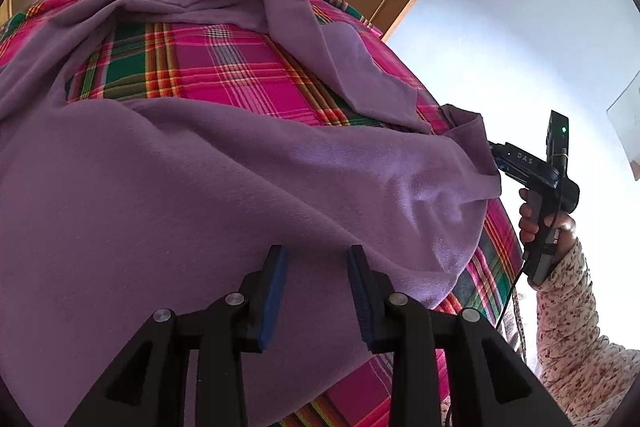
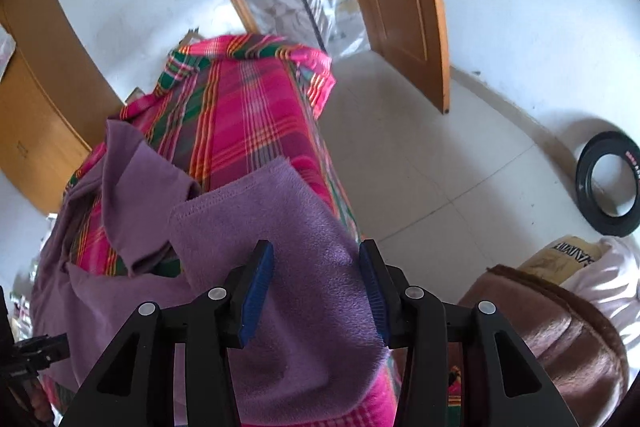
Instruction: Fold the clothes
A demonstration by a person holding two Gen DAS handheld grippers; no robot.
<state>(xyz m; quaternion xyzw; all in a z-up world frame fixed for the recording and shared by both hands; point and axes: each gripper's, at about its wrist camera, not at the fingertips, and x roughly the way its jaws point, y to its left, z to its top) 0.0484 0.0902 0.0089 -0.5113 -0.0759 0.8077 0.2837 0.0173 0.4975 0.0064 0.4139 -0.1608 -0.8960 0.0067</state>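
A surface covered by a pink, green and orange plaid cloth is seen in both wrist views; what lies under the cloth cannot be told. Spread across it is a purple fleece garment, crumpled rather than flat, with a bare patch of plaid left showing in its middle. One part of the garment is draped toward the far end of the covered surface, and another part reaches its right edge, where a stitched hem is turned up and hangs slightly past the edge.

The left gripper is held just above the near part of the garment, its blue-padded fingers parted with a clear gap between them; nothing is gripped. The right gripper is positioned over the hemmed corner at the right edge, its fingers likewise spread wide, with fleece seen between them but not pinched. In the left wrist view the right gripper's handle is seen held by a hand in a floral sleeve.

Beyond the covered surface a wooden door stands open, and a black ring lies on the tiled floor.
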